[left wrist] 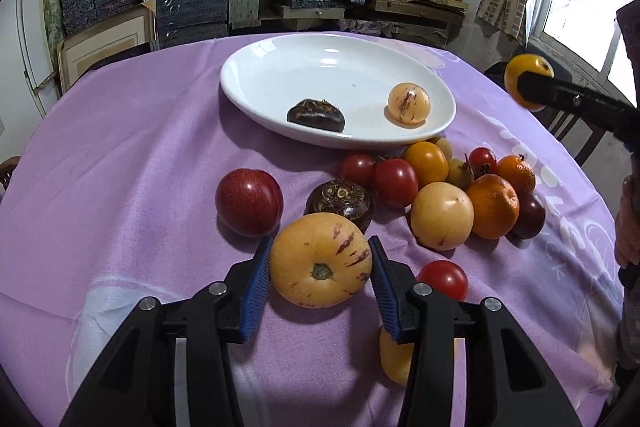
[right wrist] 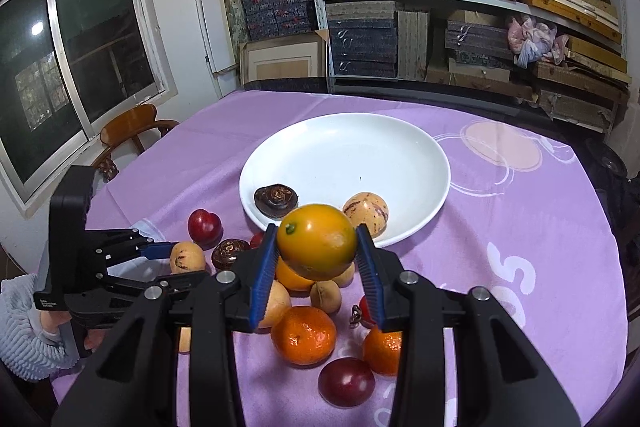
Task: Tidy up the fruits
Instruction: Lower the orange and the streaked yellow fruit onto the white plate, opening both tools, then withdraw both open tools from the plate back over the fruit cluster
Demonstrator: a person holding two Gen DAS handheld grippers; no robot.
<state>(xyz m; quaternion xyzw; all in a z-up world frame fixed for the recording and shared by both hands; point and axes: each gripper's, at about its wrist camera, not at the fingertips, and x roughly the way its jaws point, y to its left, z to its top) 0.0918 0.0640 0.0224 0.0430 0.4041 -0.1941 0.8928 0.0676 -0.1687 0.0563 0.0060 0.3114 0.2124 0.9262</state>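
The left gripper's (left wrist: 320, 269) jaws flank a striped yellow melon (left wrist: 320, 267) on the worktop (left wrist: 132, 155), just short of the plate (left wrist: 256, 67), pads at its sides. The right gripper (right wrist: 317, 247) clamps an orange fruit (right wrist: 316, 241) above the pile. Both look smooth, firm and roll-prone; grip across the widest middle.

White "05" printed on purple tablecloth (right wrist: 560, 247).

Glossy white ceramic-looking plate (left wrist: 248, 83) beyond jaws; matt woven lilac cloth (left wrist: 132, 155) beneath; ribbed blue pads (left wrist: 256, 283), matt black plastic frame, bright metal pins.
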